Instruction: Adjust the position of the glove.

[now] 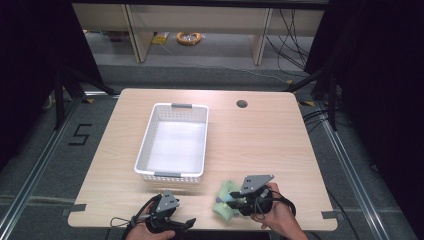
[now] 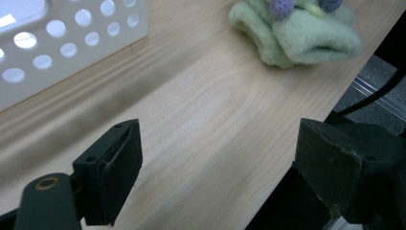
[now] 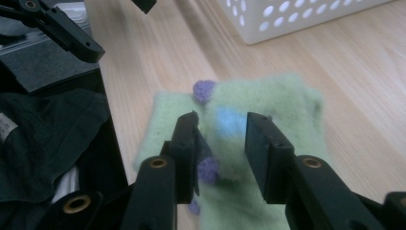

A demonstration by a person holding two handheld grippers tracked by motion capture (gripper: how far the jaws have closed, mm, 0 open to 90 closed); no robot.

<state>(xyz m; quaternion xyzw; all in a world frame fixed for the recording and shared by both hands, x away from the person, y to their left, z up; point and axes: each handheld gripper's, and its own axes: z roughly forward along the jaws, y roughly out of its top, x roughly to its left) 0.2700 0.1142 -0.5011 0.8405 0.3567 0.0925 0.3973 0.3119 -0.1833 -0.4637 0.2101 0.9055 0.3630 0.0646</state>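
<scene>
A fuzzy pale green cloth (image 1: 223, 210) (image 2: 297, 36) (image 3: 282, 100) with purple and blue dots lies near the table's front edge, right of the middle. My right gripper (image 1: 228, 200) (image 3: 220, 125) reaches left over it, and its jaws are closed in on a raised fold of the cloth. My left gripper (image 1: 187, 224) (image 2: 218, 139) hovers at the front edge, left of the cloth, open wide with nothing between its jaws. It points toward the cloth.
A white perforated basket (image 1: 145, 140) (image 2: 72, 43) (image 3: 297, 19) stands empty at the table's centre-left, just behind both grippers. The light wooden table (image 1: 260, 145) has a cable hole (image 1: 242, 104) at the back right. Dark floor and metal rails surround it.
</scene>
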